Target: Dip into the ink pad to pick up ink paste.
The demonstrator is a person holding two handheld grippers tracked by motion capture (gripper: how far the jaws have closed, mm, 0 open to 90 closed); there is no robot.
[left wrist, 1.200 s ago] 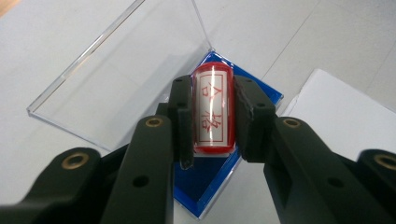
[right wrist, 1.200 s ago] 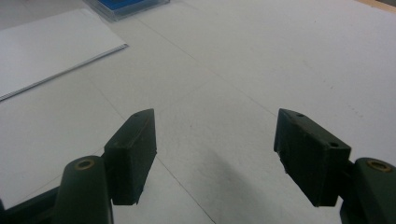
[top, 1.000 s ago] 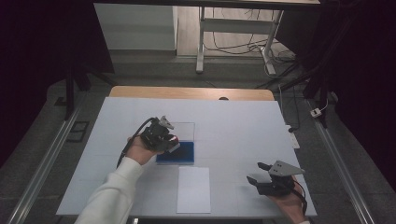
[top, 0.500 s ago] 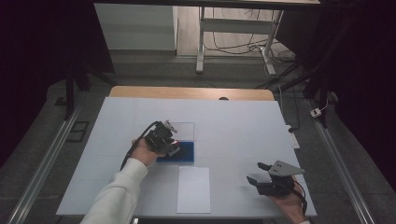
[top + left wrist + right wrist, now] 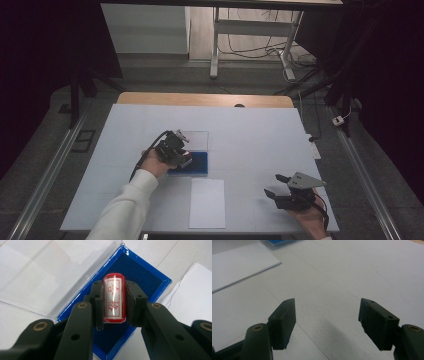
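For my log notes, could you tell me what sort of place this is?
Probably a lab recording station: a white-covered table on a grey floor with dark surroundings, loose cables behind, and a stamp held over a blue ink pad.

Stamp [image 5: 114, 299] face hidden; ink pad [image 5: 140, 282] partly behind jaws; paper sheet [image 5: 234, 263] cut off.

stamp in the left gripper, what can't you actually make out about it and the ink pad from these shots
- Stamp, left gripper view: its printing face points away toward the ink pad, so whether it touches the pad or carries ink is hidden.
- Ink pad, left gripper view: its near part is covered by the jaws.
- Stamp, high view: mostly hidden under the left gripper; lettering too small to read.
- Paper sheet, right gripper view: cut off by the left edge.
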